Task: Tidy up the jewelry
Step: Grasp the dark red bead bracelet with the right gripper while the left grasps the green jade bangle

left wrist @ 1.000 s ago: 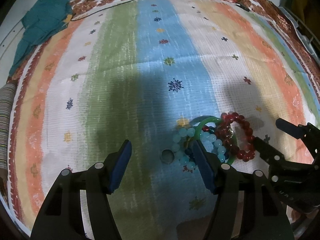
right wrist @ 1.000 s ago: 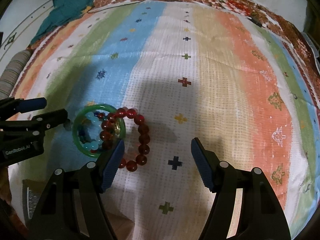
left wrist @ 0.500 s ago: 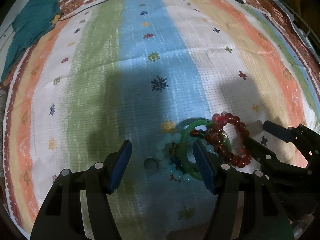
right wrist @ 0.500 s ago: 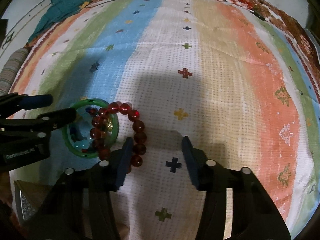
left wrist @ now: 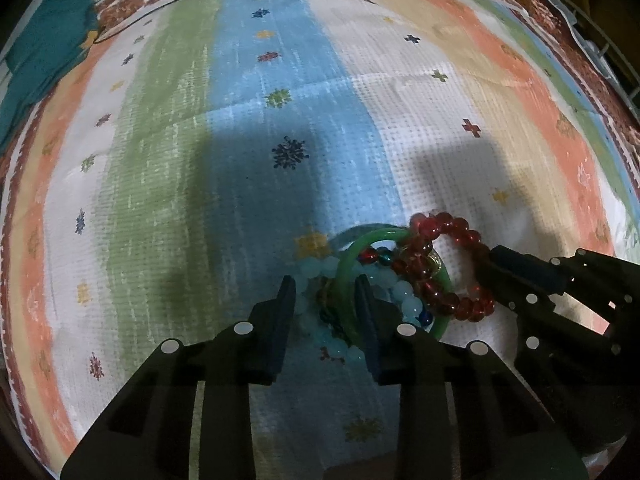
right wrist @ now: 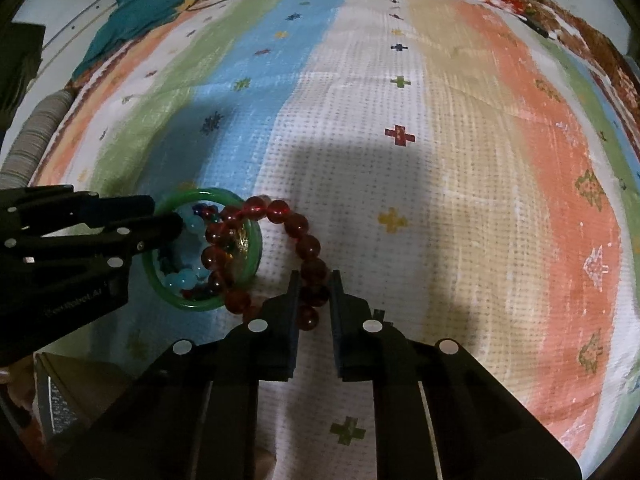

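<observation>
Your right gripper has narrowed onto the red bead bracelet, near the striped cloth's near edge. Your left gripper, also closed in since before, straddles the green bangle and pale blue beads.

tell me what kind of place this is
Probably a home bedroom: a striped woven bedspread covers a soft surface, a crumpled teal cloth lies at its edge, beside a striped bolster-like roll.

- Pale lettering sits on the side of the black plastic left gripper, too dim and blurred here to read.
- No other text shows.
</observation>
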`<state>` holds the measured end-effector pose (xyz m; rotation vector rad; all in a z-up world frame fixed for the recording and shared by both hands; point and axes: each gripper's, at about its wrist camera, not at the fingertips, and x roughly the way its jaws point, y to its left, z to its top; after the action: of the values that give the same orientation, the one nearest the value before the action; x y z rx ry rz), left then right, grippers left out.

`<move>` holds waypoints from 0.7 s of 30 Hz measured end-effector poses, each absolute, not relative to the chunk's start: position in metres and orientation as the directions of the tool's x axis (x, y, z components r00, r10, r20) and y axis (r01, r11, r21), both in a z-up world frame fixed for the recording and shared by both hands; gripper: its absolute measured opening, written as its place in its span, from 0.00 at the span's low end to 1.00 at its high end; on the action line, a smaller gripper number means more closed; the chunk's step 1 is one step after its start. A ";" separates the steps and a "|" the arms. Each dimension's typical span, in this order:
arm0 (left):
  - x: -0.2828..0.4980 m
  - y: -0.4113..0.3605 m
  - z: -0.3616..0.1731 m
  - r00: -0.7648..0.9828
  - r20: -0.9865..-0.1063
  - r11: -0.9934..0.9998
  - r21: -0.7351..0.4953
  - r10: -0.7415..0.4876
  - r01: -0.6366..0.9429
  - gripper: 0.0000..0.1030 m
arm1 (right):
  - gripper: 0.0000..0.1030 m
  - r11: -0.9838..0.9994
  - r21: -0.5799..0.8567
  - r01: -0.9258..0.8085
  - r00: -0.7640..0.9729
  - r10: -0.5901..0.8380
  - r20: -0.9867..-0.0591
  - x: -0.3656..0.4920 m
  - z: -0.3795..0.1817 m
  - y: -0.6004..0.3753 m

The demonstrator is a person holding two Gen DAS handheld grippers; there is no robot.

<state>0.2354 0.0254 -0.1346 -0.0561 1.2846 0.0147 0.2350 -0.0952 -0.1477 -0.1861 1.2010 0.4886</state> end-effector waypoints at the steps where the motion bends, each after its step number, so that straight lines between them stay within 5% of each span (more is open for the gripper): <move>1: 0.236 0.024 -0.134 0.283 -0.959 0.999 -0.034 -0.022 -0.035 0.19 | 0.14 0.882 0.119 -0.456 0.272 0.266 -0.925 0.235 -0.148 -0.095; 2: 0.236 0.022 -0.134 0.282 -0.959 0.999 -0.033 -0.024 -0.028 0.08 | 0.14 0.882 0.123 -0.454 0.271 0.268 -0.924 0.235 -0.148 -0.095; 21: 0.225 0.016 -0.102 0.347 -0.938 0.999 -0.027 -0.015 -0.032 0.08 | 0.14 0.905 0.053 -0.422 0.381 0.230 -0.896 0.237 -0.119 -0.108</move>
<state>0.2251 0.0158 -0.1019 -0.0436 1.2165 0.0115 0.2375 -0.1084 -0.1193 -0.1959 1.1053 0.4190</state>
